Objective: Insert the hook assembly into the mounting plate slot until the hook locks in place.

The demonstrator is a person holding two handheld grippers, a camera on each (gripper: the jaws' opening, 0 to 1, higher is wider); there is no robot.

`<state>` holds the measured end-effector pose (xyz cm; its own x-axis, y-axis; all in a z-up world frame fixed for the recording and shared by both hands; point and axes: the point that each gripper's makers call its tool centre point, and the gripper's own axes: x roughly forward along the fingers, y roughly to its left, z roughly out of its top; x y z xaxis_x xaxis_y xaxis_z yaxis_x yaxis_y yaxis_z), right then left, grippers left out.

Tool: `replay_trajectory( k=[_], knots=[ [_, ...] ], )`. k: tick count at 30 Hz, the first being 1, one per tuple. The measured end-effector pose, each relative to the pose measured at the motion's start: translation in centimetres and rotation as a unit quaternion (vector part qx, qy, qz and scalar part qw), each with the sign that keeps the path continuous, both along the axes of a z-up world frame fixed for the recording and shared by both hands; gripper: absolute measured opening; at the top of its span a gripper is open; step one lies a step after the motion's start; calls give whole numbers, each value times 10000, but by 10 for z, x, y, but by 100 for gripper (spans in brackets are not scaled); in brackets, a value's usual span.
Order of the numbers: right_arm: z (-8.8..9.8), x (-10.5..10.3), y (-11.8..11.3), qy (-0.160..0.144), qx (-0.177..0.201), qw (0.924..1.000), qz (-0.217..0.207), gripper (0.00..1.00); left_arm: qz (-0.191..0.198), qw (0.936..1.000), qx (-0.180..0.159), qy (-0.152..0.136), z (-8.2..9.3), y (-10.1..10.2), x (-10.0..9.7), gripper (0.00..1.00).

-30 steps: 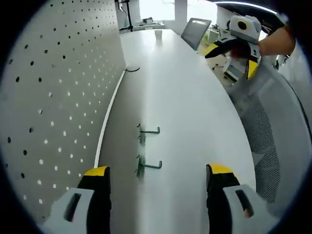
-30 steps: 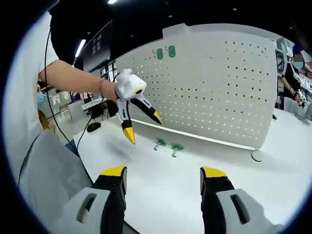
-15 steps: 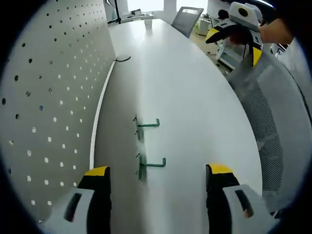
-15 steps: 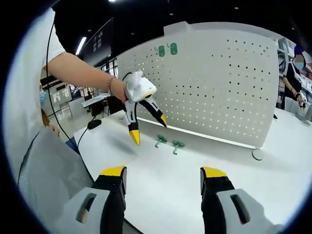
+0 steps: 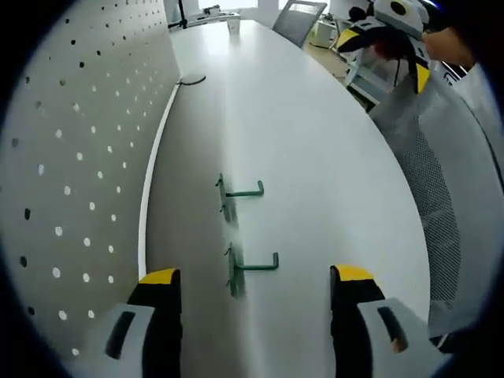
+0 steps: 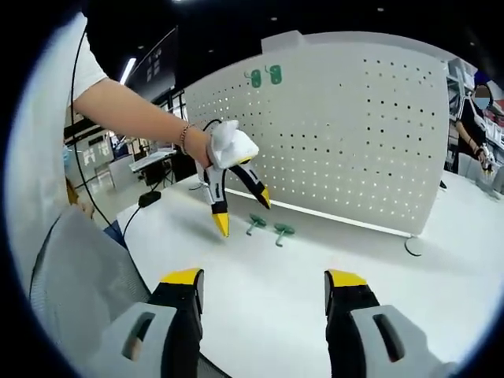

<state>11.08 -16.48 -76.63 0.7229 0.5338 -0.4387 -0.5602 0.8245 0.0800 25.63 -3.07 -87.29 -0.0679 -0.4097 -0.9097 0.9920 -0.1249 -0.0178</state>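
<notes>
Two green hooks lie on the white table: the nearer hook (image 5: 250, 268) and the farther hook (image 5: 239, 193), also seen as a pair of hooks (image 6: 270, 227) in the right gripper view. The white pegboard mounting plate (image 5: 71, 150) stands along the table's left edge; in the right gripper view this pegboard (image 6: 354, 134) carries two green pieces (image 6: 264, 76) near its top. My left gripper (image 5: 254, 291) is open, hovering just short of the nearer hook; the left gripper (image 6: 240, 206) also shows from the other side. My right gripper (image 6: 263, 287) is open and empty, and the right gripper (image 5: 386, 39) hangs beyond the table's far side.
A mesh office chair (image 5: 445, 181) stands at the table's right edge. A round disc with a cable (image 6: 413, 247) lies near the pegboard's foot. A person's bare arm (image 6: 134, 114) holds the left gripper. Another person (image 6: 476, 126) is at the far right.
The left gripper has moved forward and lower toward the two hooks, which now sit closer to its jaws. The right gripper has barely moved.
</notes>
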Motion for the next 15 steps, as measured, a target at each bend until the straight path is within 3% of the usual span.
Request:
replay_trajectory(
  k=[15],
  knots=[
    [-10, -1, 1, 198, -208, 9996, 56, 60, -244, 9995, 179, 3, -12, -3, 2, 78]
  ],
)
